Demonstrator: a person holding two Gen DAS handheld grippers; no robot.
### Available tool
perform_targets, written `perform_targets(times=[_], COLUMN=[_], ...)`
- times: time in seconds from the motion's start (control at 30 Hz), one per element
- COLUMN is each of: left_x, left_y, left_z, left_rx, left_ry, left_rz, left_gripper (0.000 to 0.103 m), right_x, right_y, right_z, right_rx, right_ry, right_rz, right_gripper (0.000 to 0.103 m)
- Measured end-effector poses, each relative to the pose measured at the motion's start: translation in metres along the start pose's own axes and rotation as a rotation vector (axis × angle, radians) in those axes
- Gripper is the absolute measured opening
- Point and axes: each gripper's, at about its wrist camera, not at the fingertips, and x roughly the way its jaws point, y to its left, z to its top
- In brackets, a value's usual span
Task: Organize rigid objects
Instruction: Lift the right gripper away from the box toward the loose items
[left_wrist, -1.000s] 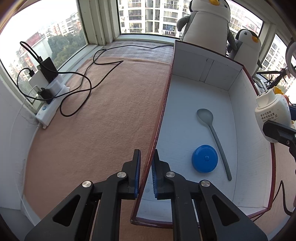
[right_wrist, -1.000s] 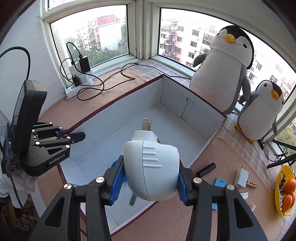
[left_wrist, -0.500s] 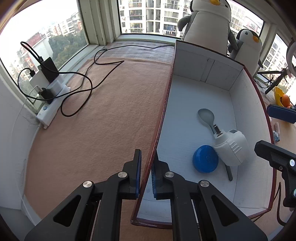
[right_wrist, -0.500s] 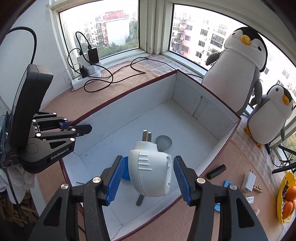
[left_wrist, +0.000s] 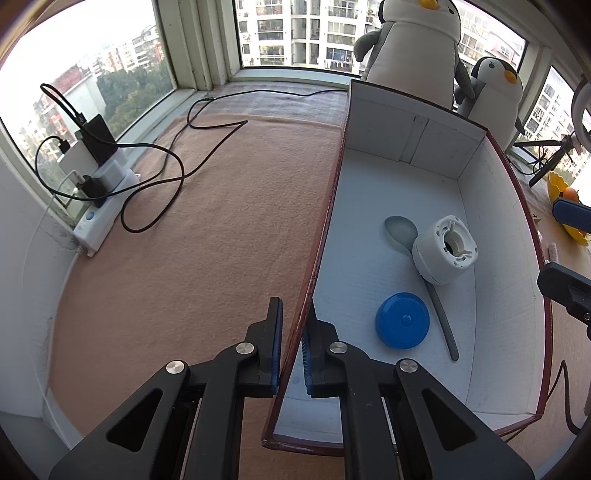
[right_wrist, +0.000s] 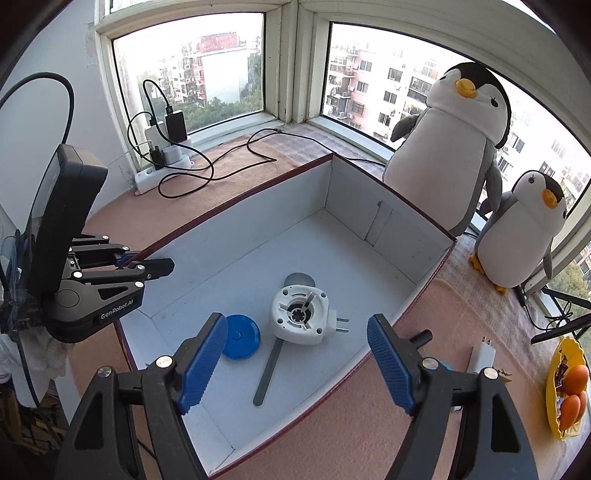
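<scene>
A white-lined cardboard box (left_wrist: 388, 177) (right_wrist: 258, 266) with a dark red rim stands on the brown cloth. In it lie a blue round lid (left_wrist: 402, 320) (right_wrist: 240, 336), a grey spoon (left_wrist: 400, 230) (right_wrist: 269, 373) and a white plug-in device (left_wrist: 443, 254) (right_wrist: 301, 319), which rests across the spoon's handle. My left gripper (left_wrist: 293, 306) (right_wrist: 162, 264) is shut on the box's left wall, one pad on each side. Above the box's near edge, my right gripper (right_wrist: 295, 325) (left_wrist: 569, 251) has its jaws opening, wide apart, with nothing gripped between them.
A power strip (left_wrist: 99, 192) with chargers and looping black cables sits by the window at the left. Two plush penguins (right_wrist: 447, 147) (right_wrist: 528, 229) stand behind the box. Right of the box lie a black cylinder (right_wrist: 421, 338), a white charger (right_wrist: 482, 356) and a yellow bowl of oranges (right_wrist: 569, 387).
My right gripper opened and let go of the white plug-in device, which dropped into the box onto the spoon and rolled over. The left gripper stayed clamped on the wall.
</scene>
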Motion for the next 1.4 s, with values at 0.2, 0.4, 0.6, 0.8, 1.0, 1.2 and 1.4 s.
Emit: perform_targets(times=[0.2,0.4,0.6,0.8,1.0,1.2,1.4], left_x=[0.000,0.000,0.000,0.001,0.001,0.002,0.002], left_y=[0.000,0.000,0.000,0.001,0.001,0.002,0.002], left_z=[0.000,0.000,0.000,0.001,0.000,0.000,0.000], left_rx=[0.000,0.001,-0.003,-0.006,-0.005,-0.009,-0.009], left_ry=[0.000,0.001,0.006,0.011,0.013,0.015,0.018], left_rz=[0.001,0.002,0.001,-0.001,-0.001,-0.003,-0.002], left_gripper=[0.008,0.008,0.008,0.008,0.008,0.008,0.008], right_x=[-0.009,-0.022,-0.030,-0.029,-0.025,-0.007,0.013], right_y=[-0.017,-0.049,-0.105,-0.168,-0.228,-0.267,-0.281], right_z=[-0.008,-0.023,-0.052,-0.092,-0.129,-0.152,-0.161], right_rx=[0.047,0.141,0.277,0.409,0.585,0.698,0.758], right_ry=[-0.016,-0.033,-0.018,0.041,0.112,0.173,0.222], right_rz=[-0.018,-0.053,-0.105,-0.222,-0.258,-0.253,-0.242], right_gripper=[0.074,0.074,0.074,0.074,0.074,0.061,0.049])
